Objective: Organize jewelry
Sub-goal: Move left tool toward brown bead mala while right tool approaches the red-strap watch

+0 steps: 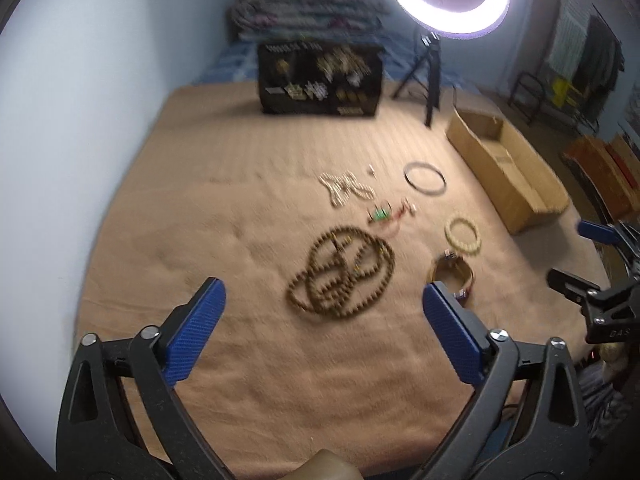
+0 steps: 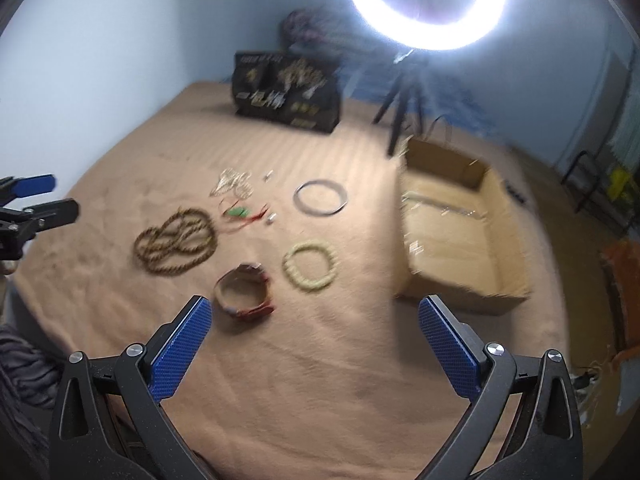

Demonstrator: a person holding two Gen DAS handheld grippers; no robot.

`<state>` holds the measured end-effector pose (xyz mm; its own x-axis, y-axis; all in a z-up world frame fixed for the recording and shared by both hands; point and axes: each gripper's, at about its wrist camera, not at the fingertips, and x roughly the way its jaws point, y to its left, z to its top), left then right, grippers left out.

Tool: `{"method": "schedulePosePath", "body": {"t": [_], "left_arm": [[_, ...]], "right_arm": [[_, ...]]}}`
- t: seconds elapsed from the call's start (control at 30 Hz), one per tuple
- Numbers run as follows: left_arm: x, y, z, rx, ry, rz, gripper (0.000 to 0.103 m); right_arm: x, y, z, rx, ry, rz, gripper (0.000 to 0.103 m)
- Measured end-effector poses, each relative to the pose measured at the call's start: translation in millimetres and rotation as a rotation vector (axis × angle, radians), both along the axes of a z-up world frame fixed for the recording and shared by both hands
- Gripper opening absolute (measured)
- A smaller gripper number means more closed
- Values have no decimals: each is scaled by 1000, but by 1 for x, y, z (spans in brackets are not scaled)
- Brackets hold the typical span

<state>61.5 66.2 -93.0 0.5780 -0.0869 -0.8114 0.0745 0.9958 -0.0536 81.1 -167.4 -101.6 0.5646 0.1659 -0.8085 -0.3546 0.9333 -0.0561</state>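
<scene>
Jewelry lies spread on a tan blanket (image 1: 248,360). A long brown bead necklace (image 1: 340,276) (image 2: 174,242) lies coiled just ahead of my left gripper (image 1: 322,292), which is open and empty above the blanket. A red-and-tan bangle (image 2: 244,292) (image 1: 454,274) lies just ahead of my right gripper (image 2: 316,312), also open and empty. A cream bead bracelet (image 2: 310,266) (image 1: 463,236), a thin metal ring (image 2: 320,197) (image 1: 425,177), a white bead piece (image 1: 346,188) and small green and red pieces (image 2: 240,212) lie farther out.
An open cardboard box (image 2: 460,236) (image 1: 508,176) sits at the right of the blanket. A black jewelry display box (image 1: 320,78) (image 2: 286,92) stands at the far end. A ring light (image 2: 426,0) on a tripod stands behind. A blue wall is on the left.
</scene>
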Motion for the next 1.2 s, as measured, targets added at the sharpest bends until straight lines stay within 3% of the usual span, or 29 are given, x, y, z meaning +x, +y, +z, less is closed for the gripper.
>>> {"method": "schedulePosePath", "body": {"t": [0.2,0.5,0.83,1.2], "left_arm": [[18,-7,-24,-10,80,-78,98],[57,-12,-61,-13,183,-164,98],[102,17,-84,-142,258,-75,98],[122,15,-114,-224,359,-86,92]], "right_arm": [[13,11,-33,28,110,40,102],[24,31,-58,20,164,120,102],[31,42,-74,9,184,147,102],[38,42,-78,15,197,129,102]]}}
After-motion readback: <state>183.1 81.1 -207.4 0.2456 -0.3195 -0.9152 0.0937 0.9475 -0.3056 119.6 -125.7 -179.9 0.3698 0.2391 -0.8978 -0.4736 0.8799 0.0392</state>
